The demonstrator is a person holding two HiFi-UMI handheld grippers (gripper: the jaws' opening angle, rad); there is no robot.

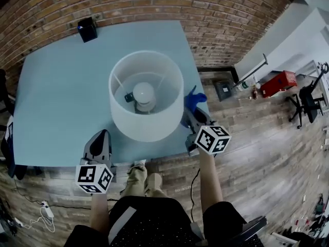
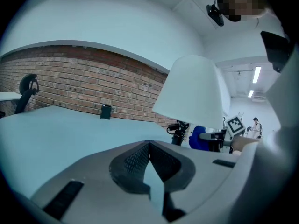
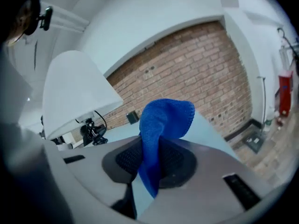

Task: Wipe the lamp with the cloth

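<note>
A table lamp with a white drum shade [image 1: 146, 94] stands on the light blue table [image 1: 56, 96], near its front right corner. My right gripper [image 1: 193, 118] sits just right of the shade, shut on a blue cloth [image 1: 195, 101] that sticks up out of the jaws. In the right gripper view the cloth [image 3: 163, 120] is pinched between the pads and the shade [image 3: 74, 92] is to the left. My left gripper [image 1: 98, 147] is at the table's front edge, left of the lamp, shut and empty. The left gripper view shows the shade [image 2: 191, 92] and cloth [image 2: 198, 138] ahead to the right.
A small black box [image 1: 87, 29] stands at the table's far edge against the brick wall [image 1: 205, 14]. An office chair [image 1: 4, 102] is at the table's left side. A red case [image 1: 277, 82] and another chair [image 1: 308, 99] are on the wood floor at right.
</note>
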